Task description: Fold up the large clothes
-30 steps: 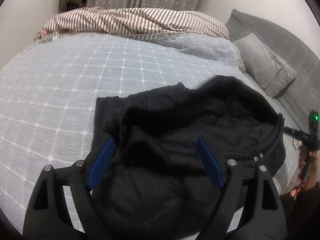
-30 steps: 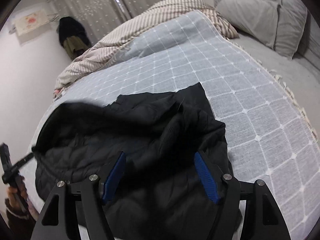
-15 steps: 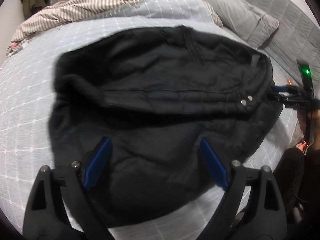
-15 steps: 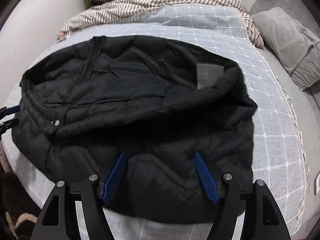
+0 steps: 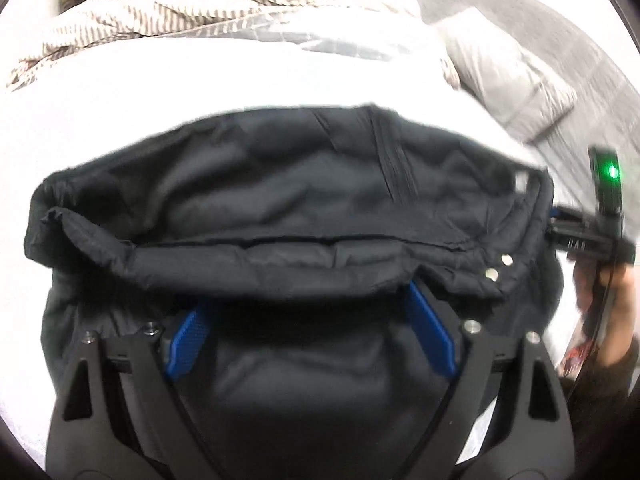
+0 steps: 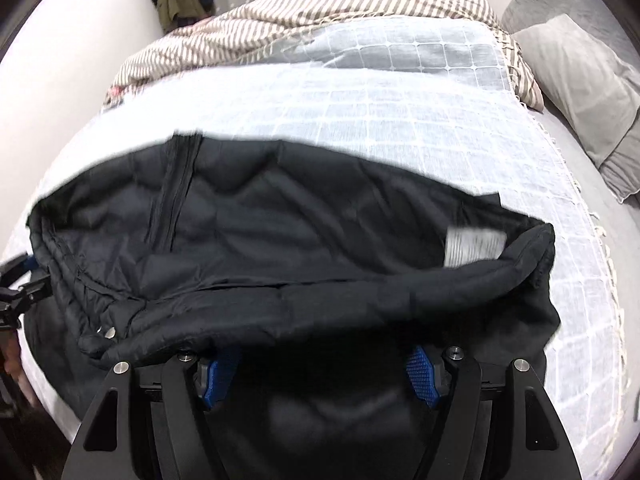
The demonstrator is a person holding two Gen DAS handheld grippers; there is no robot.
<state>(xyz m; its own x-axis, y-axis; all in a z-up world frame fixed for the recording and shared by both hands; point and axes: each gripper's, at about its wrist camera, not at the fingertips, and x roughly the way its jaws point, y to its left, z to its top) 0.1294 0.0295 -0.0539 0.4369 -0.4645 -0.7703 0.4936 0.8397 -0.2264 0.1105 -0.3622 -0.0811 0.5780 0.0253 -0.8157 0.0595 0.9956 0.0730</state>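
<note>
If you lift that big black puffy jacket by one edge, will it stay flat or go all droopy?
Probably droopy: the black jacket already sags in soft folds on the bed. Its quilted padding suggests it is light for its bulk. The smooth fabric may slip.

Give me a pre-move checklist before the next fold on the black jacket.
1. Jacket lying on the bed cover, not hanging off the near edge: cannot tell.
2. Jacket spread flat: not ok, a padded edge is rolled over across the middle.
3. Left gripper jaws apart: ok, blue pads spread wide, tips hidden under the rolled edge.
4. Right gripper jaws apart: ok, its tips are hidden too.
5. Either gripper pinching cloth: cannot tell.
6. Bed cover beyond the jacket free for the fold: ok; striped blanket and pillow lie farther back.
</note>
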